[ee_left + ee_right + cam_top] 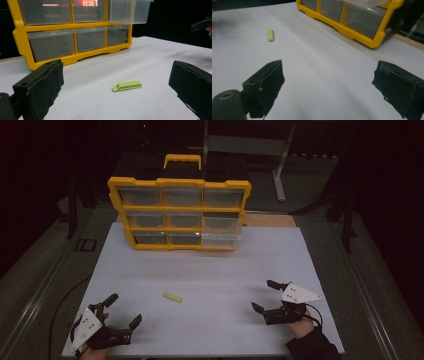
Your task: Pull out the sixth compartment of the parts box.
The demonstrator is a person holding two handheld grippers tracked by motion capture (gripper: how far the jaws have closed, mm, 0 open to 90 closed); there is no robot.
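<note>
1. On the white tabletop (210, 270) in the high view, a small flat lime-green plastic clip (172, 297) lies between the left hand-held gripper (123, 309) and right hand-held gripper (264, 295), both with jaws spread and empty.
2. In the left gripper view, the clip (127, 86) lies ahead between the wide-apart jaws, near the yellow-framed organiser with clear plastic drawers (72, 37).
3. In the right gripper view, the clip (270, 34) lies well apart from the jaws.

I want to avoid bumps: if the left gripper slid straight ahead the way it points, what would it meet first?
Probably the small green clip between the open left gripper jaws; the yellow drawer box stands farther back.
</note>
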